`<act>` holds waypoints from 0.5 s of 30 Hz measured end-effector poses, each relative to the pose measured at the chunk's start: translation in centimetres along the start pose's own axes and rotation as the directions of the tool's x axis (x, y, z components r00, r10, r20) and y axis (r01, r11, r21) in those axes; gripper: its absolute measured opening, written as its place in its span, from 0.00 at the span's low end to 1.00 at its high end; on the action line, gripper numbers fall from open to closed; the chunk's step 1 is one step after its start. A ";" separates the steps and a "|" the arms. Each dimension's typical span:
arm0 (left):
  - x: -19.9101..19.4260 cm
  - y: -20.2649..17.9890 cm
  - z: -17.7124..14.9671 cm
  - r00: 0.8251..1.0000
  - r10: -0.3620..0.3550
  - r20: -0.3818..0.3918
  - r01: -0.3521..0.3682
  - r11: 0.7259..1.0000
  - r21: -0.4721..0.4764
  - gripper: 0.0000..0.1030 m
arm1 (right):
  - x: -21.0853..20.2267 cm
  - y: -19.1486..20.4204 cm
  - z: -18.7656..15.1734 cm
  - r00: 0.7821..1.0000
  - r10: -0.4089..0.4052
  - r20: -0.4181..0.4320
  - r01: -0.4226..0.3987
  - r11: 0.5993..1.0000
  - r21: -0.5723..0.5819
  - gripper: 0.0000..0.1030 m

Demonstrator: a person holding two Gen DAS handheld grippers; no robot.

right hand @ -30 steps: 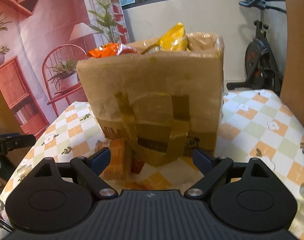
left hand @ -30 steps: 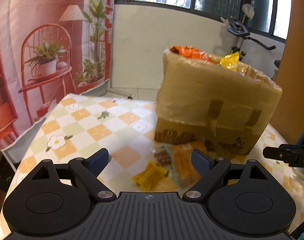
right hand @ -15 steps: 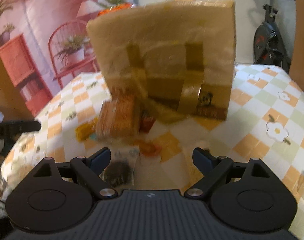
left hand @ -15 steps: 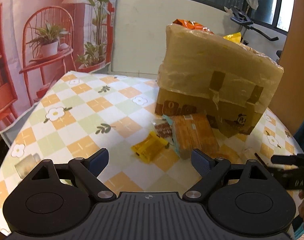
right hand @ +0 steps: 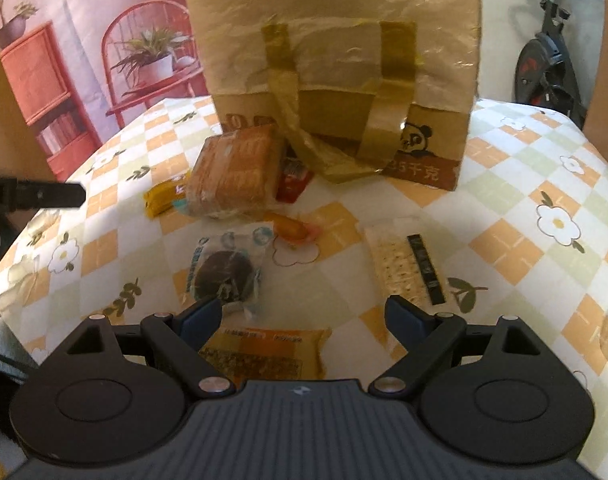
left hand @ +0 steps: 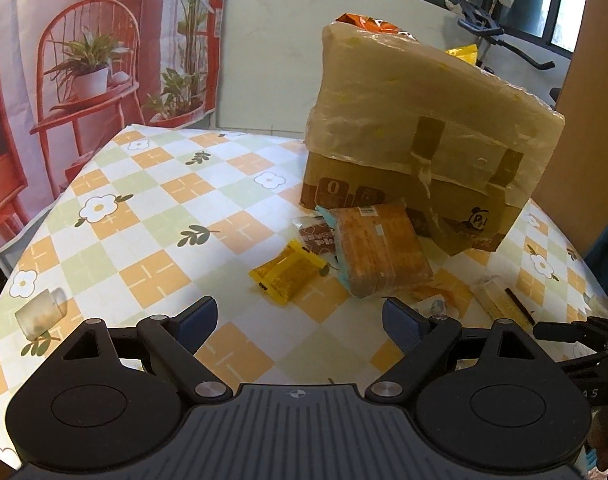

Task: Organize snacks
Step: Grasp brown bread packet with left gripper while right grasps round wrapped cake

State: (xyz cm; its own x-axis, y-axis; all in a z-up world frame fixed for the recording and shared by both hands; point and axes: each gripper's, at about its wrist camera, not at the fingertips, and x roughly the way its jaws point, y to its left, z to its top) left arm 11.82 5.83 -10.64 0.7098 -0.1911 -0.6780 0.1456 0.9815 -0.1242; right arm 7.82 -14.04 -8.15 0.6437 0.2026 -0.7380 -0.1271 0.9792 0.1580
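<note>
- Left tongs (left hand: 298, 316) – jaws wide apart, nothing btwn them, hovering above the checked, flower-print surface (left hand: 152, 208)
- Right tongs (right hand: 304, 314) – also wide apart, gripping nothing; a flat orange-yellow snack pack (right hand: 264, 350) lies on the surface just below the gap
- Taped cardboard box (left hand: 420, 152) stands upright near the back of the surface w/ an orange bag (left hand: 362, 22) and a yellow bag (left hand: 462, 54) poking out of its top
- Loose snacks lie in front of the box: a big orange cracker pack (left hand: 378, 250) leans against the box's base, a small brown packet (left hand: 316, 236) touching its left side, a yellow packet (left hand: 290, 276) just beside it
- Right wrist view, nearer the tongs: a clear pack w/ a dark round cookie (right hand: 224, 270) close to the left finger, a pale cracker sleeve w/ a black strip (right hand: 404, 264) toward the right finger, a small orange sweet (right hand: 290, 226) btwn them, further back
</note>
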 end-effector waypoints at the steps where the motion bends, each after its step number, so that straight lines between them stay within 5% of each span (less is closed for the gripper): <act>1: 0.1 0.1 0.0 1.000 0.000 0.000 0.000 1.000 -0.003 0.88 | 0.0 -0.1 0.1 1.000 -0.001 0.002 0.001 1.000 0.003 0.88; 15: 0.9 0.8 0.5 1.000 0.017 -0.008 -0.017 1.000 -0.017 0.88 | 2.6 1.7 1.8 0.999 0.043 -0.019 -0.044 0.999 -0.026 0.83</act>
State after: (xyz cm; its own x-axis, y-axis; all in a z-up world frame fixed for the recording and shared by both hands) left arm 12.91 6.46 -10.99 0.7064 -0.1747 -0.6859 0.1223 0.9846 -0.1248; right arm 10.63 -11.84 -8.63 0.6230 0.2451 -0.7429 -0.1751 0.9692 0.1729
